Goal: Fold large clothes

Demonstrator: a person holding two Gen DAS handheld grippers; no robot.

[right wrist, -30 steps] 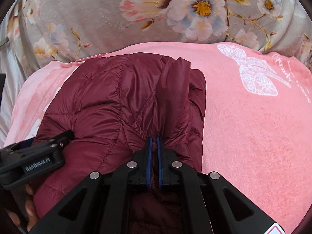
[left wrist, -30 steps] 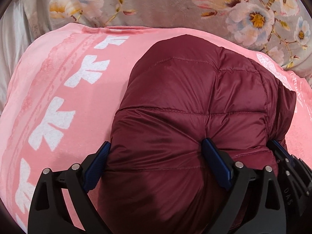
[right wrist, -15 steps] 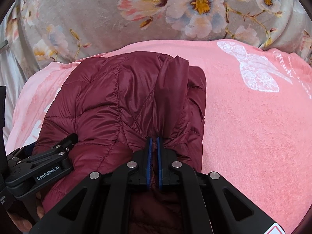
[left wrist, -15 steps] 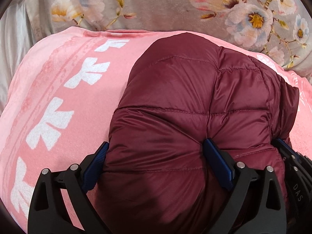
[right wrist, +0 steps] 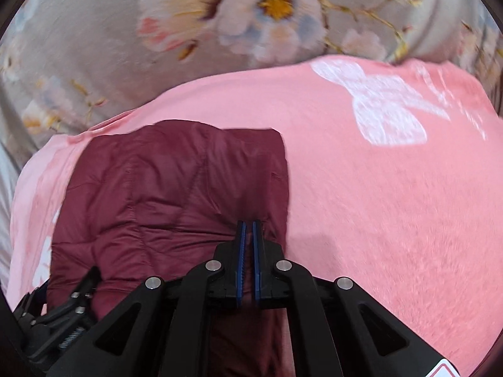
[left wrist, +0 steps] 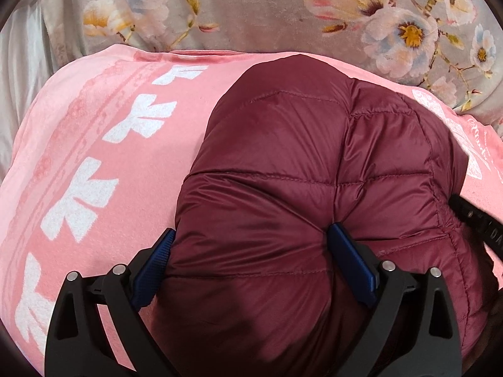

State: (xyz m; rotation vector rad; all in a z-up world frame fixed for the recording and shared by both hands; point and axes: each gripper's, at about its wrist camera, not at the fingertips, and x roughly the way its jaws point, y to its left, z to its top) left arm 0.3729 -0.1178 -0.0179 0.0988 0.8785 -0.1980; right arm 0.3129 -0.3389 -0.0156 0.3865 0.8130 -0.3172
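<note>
Grey floral bedding (left wrist: 267,9) fills the background, with a pink blanket (left wrist: 103,163) printed in white bow shapes spread over it. On the pink blanket lies our maroon quilted puffer jacket (left wrist: 283,172), bunched into a thick folded bundle.

In the left wrist view we have the left gripper (left wrist: 250,251) spread wide, its blue pads (left wrist: 352,264) set apart around a fat puffy section of the jacket's near edge. One pad sits at the bundle's left side against the pink blanket, the other presses into a quilted seam. The fabric bulges between them, so we read this as a wide straddling hold, not clamped down.

In the right wrist view the right gripper (right wrist: 248,238) is nearly closed, blue pads (right wrist: 241,251) almost touching, with a thin fold of the jacket (right wrist: 176,188) pinched at the near edge by the bundle's right side. That view is motion-blurred. The jacket's right edge runs straight, bare pink blanket (right wrist: 377,204) beyond it. The left gripper's body (right wrist: 63,308) shows at lower left, beside the jacket.
</note>
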